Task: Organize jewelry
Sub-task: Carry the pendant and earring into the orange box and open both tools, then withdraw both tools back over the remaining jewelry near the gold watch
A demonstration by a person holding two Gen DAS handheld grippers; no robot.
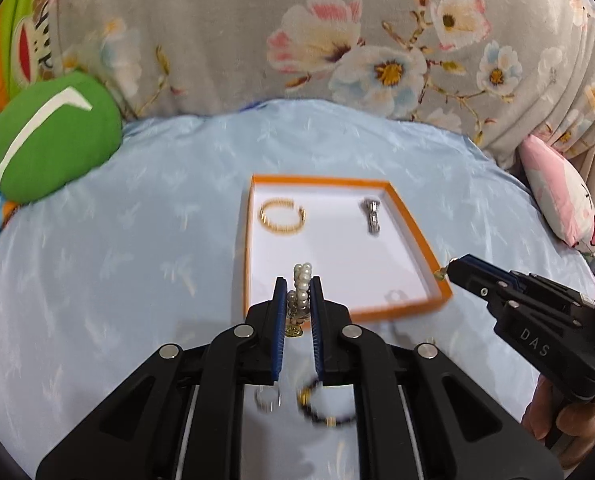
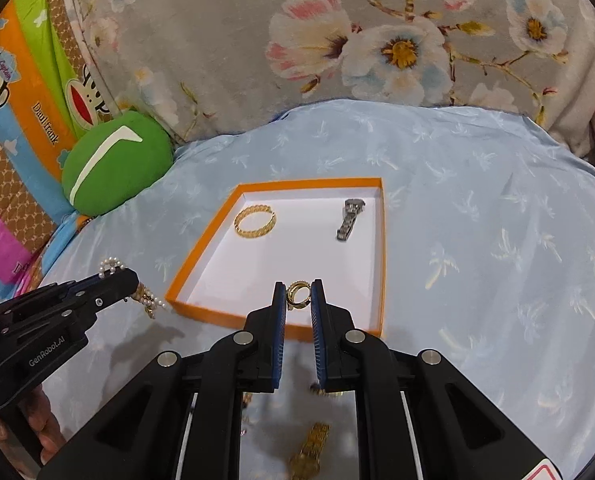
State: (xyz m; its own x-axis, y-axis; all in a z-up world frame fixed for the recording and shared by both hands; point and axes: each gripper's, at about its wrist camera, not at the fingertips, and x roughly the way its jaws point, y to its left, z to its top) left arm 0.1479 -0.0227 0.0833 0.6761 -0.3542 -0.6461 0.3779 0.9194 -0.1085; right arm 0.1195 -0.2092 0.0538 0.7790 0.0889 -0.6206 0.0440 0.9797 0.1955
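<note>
An orange-rimmed white tray lies on the pale blue bedspread. Inside it rest a gold bangle at the back left and a silver watch at the back right. My left gripper is shut on a pearl bracelet with a small gold charm hanging below, lifted near the tray's front left corner. My right gripper is shut on a small gold ring, held above the tray's front edge.
On the bedspread under the grippers lie a silver ring, a dark beaded bracelet and a gold watch. A green cushion sits at the left, a floral quilt behind, a pink pillow at the right.
</note>
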